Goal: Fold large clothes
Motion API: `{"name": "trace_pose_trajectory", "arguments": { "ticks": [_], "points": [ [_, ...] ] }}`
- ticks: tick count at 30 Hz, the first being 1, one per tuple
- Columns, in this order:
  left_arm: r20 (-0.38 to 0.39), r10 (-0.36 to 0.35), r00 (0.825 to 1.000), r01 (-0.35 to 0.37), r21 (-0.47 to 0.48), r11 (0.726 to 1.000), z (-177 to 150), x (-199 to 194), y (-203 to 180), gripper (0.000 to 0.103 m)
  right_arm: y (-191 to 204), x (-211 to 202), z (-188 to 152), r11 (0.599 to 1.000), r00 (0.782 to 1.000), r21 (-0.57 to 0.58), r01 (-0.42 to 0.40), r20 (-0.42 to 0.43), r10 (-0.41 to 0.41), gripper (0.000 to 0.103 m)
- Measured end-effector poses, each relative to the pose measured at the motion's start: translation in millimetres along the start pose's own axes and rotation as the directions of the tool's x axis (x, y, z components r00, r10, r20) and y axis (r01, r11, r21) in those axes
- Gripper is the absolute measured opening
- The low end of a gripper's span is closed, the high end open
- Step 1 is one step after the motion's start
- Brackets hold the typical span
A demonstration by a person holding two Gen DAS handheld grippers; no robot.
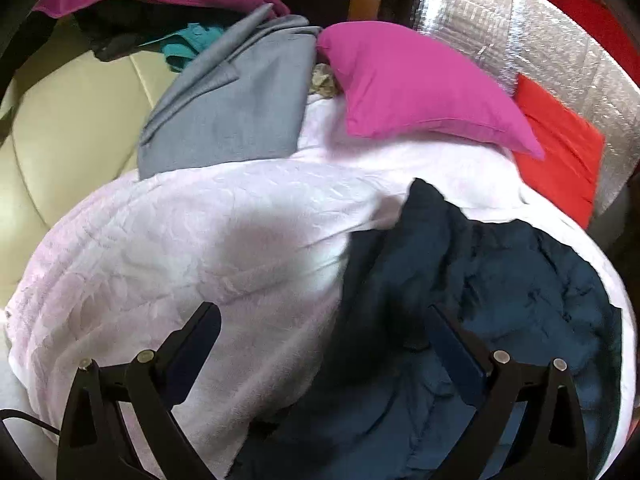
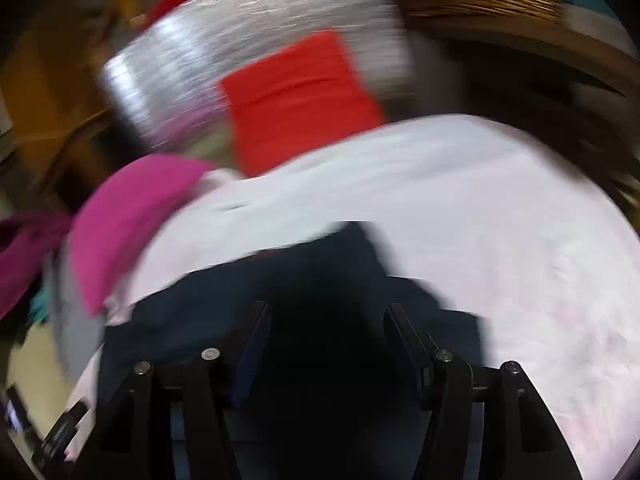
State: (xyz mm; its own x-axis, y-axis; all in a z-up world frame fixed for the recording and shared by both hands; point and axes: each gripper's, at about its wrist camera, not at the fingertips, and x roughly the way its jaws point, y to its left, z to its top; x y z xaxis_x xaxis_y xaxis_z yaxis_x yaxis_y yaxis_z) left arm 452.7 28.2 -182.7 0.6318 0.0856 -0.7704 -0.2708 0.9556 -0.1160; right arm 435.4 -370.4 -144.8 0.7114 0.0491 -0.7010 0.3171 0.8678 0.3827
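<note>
A crumpled dark navy garment (image 1: 480, 300) lies on a pale pink-white blanket (image 1: 200, 240). My left gripper (image 1: 324, 316) is open and empty, hovering over the garment's left edge. In the right wrist view, which is motion-blurred, the navy garment (image 2: 280, 280) lies on the blanket (image 2: 500, 220) and fills the space under my right gripper (image 2: 326, 312). The right gripper is open, with nothing between its fingers.
A magenta pillow (image 1: 420, 88), a red cushion (image 1: 560, 148) and a folded grey garment (image 1: 232, 112) lie beyond the blanket. A cream sofa (image 1: 72, 128) with piled clothes sits at left. A silver foil sheet (image 1: 540, 28) stands behind. The red cushion (image 2: 296, 104) and magenta pillow (image 2: 132, 220) show in the right view.
</note>
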Motion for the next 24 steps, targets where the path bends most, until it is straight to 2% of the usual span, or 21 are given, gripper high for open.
{"name": "trace_pose_trajectory", "arguments": {
  "ticks": [2, 5, 8, 11, 13, 15, 17, 19, 20, 22, 24],
  "points": [
    [-0.020, 0.020, 1.000, -0.020, -0.014, 1.000, -0.5, 3.8, 6.5, 0.102, 26.7, 15.6, -1.6, 0.998, 0.998, -0.025, -0.052, -0.038, 0.051, 0.037],
    [-0.031, 0.023, 0.999, -0.023, -0.018, 1.000, 0.0, 6.3, 11.1, 0.102, 65.1, 40.3, -5.8, 0.993, 0.992, -0.066, -0.101, -0.084, 0.095, 0.037],
    [-0.022, 0.042, 0.999, -0.042, 0.017, 0.999, 2.2, 6.6, 8.7, 0.102, 87.5, 78.1, -11.7, 0.993, 0.984, -0.084, -0.082, -0.167, 0.067, 0.037],
    [-0.046, 0.041, 0.998, -0.037, 0.070, 0.997, 0.4, 11.3, 2.4, 0.102, 82.4, 115.3, -22.4, 0.998, 0.973, -0.060, -0.002, -0.229, -0.012, 0.037],
    [-0.068, 0.043, 0.997, -0.037, 0.091, 0.995, -0.8, 16.0, -1.0, 0.102, 69.6, 126.6, -22.8, 1.000, 0.970, 0.003, -0.017, -0.243, 0.017, 0.037],
    [-0.078, 0.045, 0.996, -0.036, 0.102, 0.994, -1.2, 17.6, -3.5, 0.102, 63.0, 119.1, -19.5, 0.998, 0.966, 0.043, -0.042, -0.254, 0.052, 0.037],
    [-0.068, 0.049, 0.996, -0.042, 0.095, 0.995, -0.1, 14.5, -3.8, 0.102, 57.6, 102.8, -14.2, 0.997, 0.968, 0.040, -0.068, -0.239, 0.075, 0.039],
    [-0.051, 0.040, 0.998, -0.036, 0.082, 0.996, 0.8, 9.1, -3.5, 0.102, 41.6, 74.4, -8.8, 0.998, 0.987, 0.045, -0.045, -0.149, 0.051, 0.041],
    [-0.040, 0.033, 0.999, -0.030, 0.080, 0.996, 1.0, 5.7, -3.7, 0.102, 32.8, 69.5, -2.9, 0.998, 0.992, 0.050, -0.029, -0.118, 0.035, 0.047],
    [-0.027, 0.031, 0.999, -0.028, 0.091, 0.995, 0.1, 1.8, -6.8, 0.102, 10.9, 50.2, 1.8, 0.997, 0.998, 0.053, 0.048, -0.047, -0.045, 0.053],
    [-0.026, 0.039, 0.999, -0.035, 0.119, 0.992, -2.5, 2.4, -12.7, 0.102, -15.6, 49.7, 2.9, 0.987, 0.988, 0.070, 0.144, -0.057, -0.141, 0.053]
  ]
}}
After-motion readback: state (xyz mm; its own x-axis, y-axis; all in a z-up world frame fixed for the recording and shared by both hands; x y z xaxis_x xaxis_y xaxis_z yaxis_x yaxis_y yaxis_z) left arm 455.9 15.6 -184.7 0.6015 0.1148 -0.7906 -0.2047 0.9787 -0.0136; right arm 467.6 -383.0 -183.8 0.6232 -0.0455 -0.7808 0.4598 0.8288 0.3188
